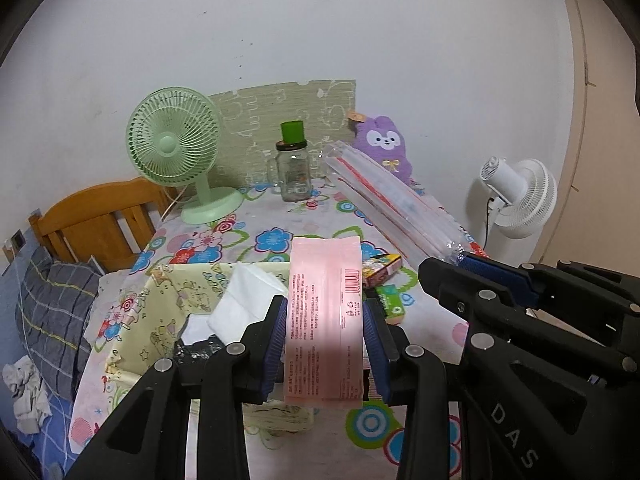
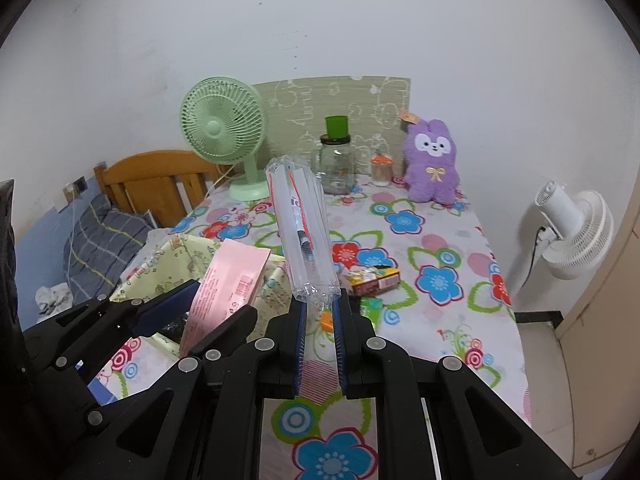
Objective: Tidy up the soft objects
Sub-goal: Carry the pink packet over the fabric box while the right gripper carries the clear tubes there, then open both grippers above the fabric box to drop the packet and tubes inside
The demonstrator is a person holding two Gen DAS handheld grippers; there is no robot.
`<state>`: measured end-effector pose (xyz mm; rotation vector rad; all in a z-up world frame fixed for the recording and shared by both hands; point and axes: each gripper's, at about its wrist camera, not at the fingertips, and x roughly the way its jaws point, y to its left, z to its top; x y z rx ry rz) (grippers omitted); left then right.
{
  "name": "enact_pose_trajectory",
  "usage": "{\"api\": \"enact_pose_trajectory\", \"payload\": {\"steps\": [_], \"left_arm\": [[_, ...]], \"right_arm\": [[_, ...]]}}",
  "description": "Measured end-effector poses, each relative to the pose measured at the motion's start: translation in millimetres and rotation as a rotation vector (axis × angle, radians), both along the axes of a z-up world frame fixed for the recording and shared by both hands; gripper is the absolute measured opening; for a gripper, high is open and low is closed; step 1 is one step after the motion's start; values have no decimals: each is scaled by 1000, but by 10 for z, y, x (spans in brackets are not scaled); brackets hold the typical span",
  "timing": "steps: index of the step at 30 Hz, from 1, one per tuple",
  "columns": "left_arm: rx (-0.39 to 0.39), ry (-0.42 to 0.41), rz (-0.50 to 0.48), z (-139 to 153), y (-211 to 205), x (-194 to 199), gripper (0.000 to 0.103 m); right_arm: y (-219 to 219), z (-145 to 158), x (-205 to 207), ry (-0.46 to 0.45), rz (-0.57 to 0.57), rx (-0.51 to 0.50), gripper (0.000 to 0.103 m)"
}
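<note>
My left gripper (image 1: pixel 326 305) is shut on a flat pink pack (image 1: pixel 320 272) with a barcode, held upright over the flowered tablecloth (image 1: pixel 272 240). Just left of it is a pale yellow fabric box (image 1: pixel 160 312) with white tissue (image 1: pixel 244 300) inside. In the right wrist view, my right gripper (image 2: pixel 320 302) is shut on the near end of a long clear air-cushion pack (image 2: pixel 304 216) with a red and white item inside. The pack points away toward the back of the table. The pink pack (image 2: pixel 228 280) and the left gripper (image 2: pixel 208 312) are close on the left.
A green desk fan (image 1: pixel 176 144), a glass jar with a green cap (image 1: pixel 294 172) and a purple plush (image 2: pixel 432 164) stand at the back. A small colourful carton (image 2: pixel 372 278) and a green packet (image 2: pixel 372 306) lie mid-table. A white fan (image 2: pixel 572 232) stands beyond the right edge, a bed to the left.
</note>
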<state>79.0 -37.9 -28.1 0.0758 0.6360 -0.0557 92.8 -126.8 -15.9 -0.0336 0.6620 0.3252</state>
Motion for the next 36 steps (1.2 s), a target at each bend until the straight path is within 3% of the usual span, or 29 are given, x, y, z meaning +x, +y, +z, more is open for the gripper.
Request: {"api": "enact_pose_trajectory", "payload": {"steps": [36], "left_arm": [[10, 96, 189, -428, 1061, 393, 39]], "right_arm": [[1167, -392, 487, 101, 258, -33, 16]]}}
